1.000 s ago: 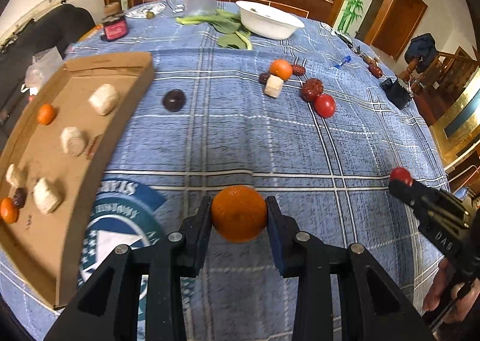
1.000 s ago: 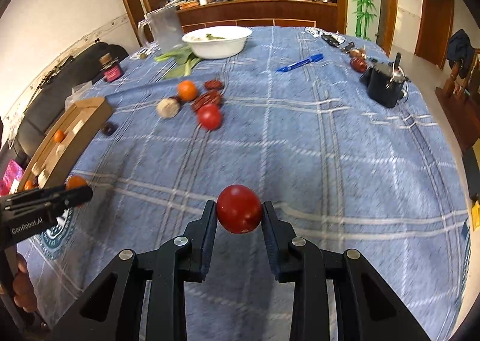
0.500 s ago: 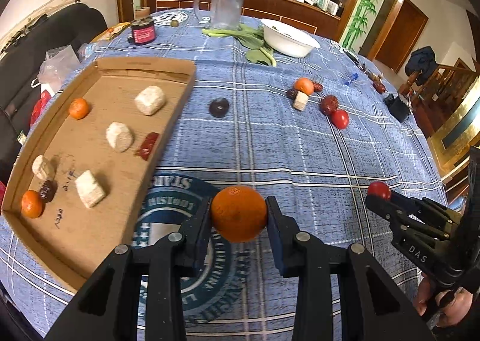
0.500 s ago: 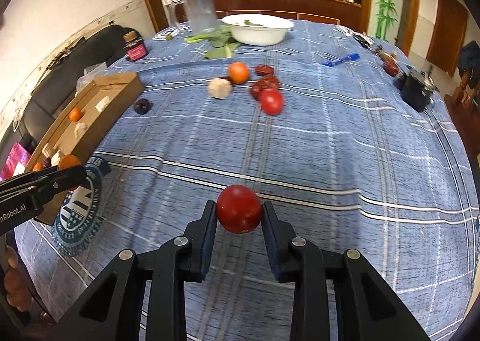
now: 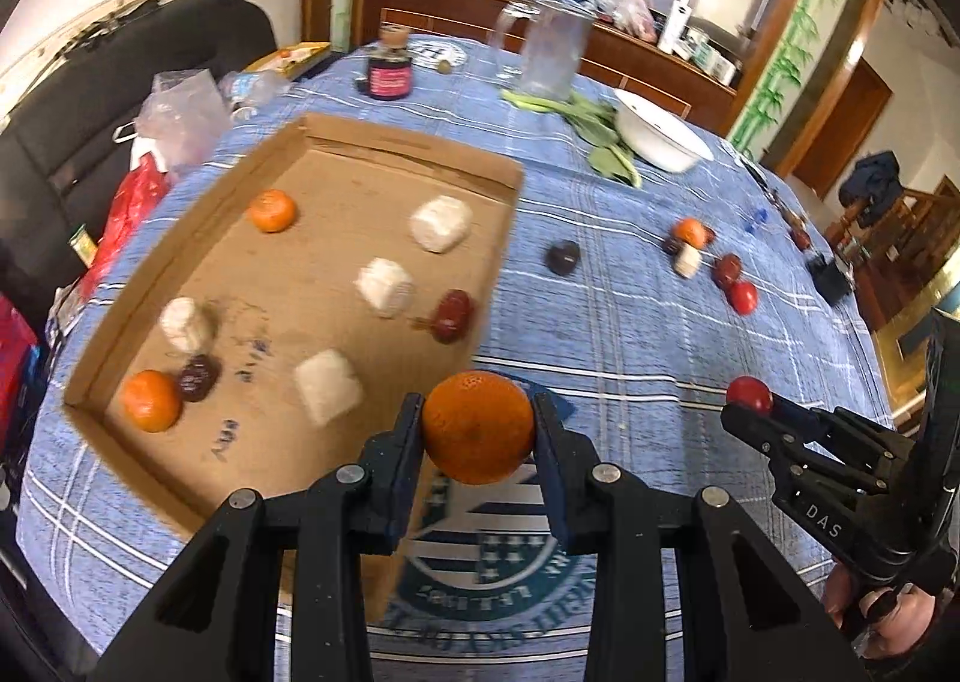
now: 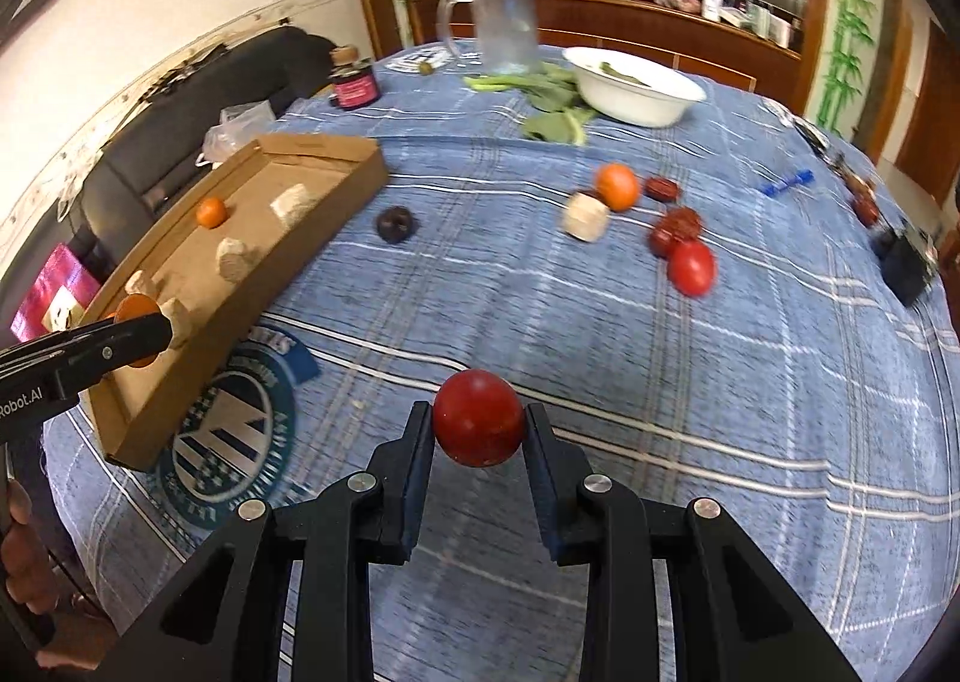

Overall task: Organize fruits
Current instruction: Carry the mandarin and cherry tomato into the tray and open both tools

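Note:
My left gripper (image 5: 478, 430) is shut on an orange (image 5: 478, 425) and holds it above the near right edge of the cardboard tray (image 5: 180, 238). The tray holds two small oranges (image 5: 272, 210), several white pieces (image 5: 441, 223), a red date (image 5: 453, 314) and a dark fruit (image 5: 196, 377). My right gripper (image 6: 478, 427) is shut on a red tomato (image 6: 478, 417) above the blue cloth, right of the tray (image 6: 324, 184). Loose fruit lies mid-table: an orange (image 6: 617, 186), a white piece (image 6: 585, 216), red dates (image 6: 675, 229), a tomato (image 6: 692, 268) and a dark fruit (image 6: 394, 223).
A white bowl (image 6: 633, 88), green leaves (image 6: 549, 118), a clear jug (image 6: 504, 25) and a dark jar (image 6: 354, 82) stand at the far side. A blue pen (image 6: 783, 181) and a black object (image 6: 906, 262) lie at the right. Plastic bags (image 5: 174, 118) sit left of the tray.
My left gripper has carried the orange left, from over the cloth to the tray's near right edge. My right gripper has followed to the left with the tomato.

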Demonstrator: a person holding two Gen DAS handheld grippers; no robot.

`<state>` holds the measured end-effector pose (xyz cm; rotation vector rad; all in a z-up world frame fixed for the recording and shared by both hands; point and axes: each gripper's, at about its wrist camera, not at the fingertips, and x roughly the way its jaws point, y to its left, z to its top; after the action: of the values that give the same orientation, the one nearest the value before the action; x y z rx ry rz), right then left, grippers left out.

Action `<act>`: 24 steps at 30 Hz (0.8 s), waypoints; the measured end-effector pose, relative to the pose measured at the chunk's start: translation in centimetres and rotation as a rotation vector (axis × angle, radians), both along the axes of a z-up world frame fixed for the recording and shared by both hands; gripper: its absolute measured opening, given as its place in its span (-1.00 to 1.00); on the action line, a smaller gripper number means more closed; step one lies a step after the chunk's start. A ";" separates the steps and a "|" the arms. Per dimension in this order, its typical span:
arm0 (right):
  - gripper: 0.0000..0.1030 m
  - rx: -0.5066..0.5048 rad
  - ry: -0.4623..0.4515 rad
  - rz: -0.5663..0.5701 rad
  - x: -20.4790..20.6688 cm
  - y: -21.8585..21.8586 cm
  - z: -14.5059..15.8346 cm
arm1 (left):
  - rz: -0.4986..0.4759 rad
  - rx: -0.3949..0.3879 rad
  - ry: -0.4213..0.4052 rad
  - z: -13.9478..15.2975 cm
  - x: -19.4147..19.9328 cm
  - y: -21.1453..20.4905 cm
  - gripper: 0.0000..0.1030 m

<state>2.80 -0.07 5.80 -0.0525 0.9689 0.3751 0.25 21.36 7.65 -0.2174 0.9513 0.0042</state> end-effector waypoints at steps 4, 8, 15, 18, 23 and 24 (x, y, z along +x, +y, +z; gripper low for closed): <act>-0.37 0.020 0.003 0.038 1.0 2.0 0.4 | 0.048 -0.005 0.000 0.1 -0.3 2.3 -0.34; -0.37 0.037 -0.005 0.067 2.1 3.8 1.0 | 0.102 -0.005 0.001 0.3 -0.6 4.7 -0.34; -0.37 0.050 -0.017 0.118 5.1 7.5 2.1 | 0.185 0.018 0.004 0.6 -0.3 9.3 -0.34; -0.37 0.059 -0.015 0.137 6.9 9.4 2.5 | 0.207 0.040 0.008 0.7 0.5 10.9 -0.34; -0.37 0.050 -0.039 0.166 9.1 12.5 3.1 | 0.227 0.058 0.025 0.3 2.6 13.7 -0.34; -0.37 0.053 -0.040 0.171 9.5 13.1 3.1 | 0.228 0.056 0.030 0.1 3.1 14.2 -0.34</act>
<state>12.25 13.06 8.94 -0.0952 0.9169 0.5550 3.39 35.52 7.77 -0.2737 0.9509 0.2443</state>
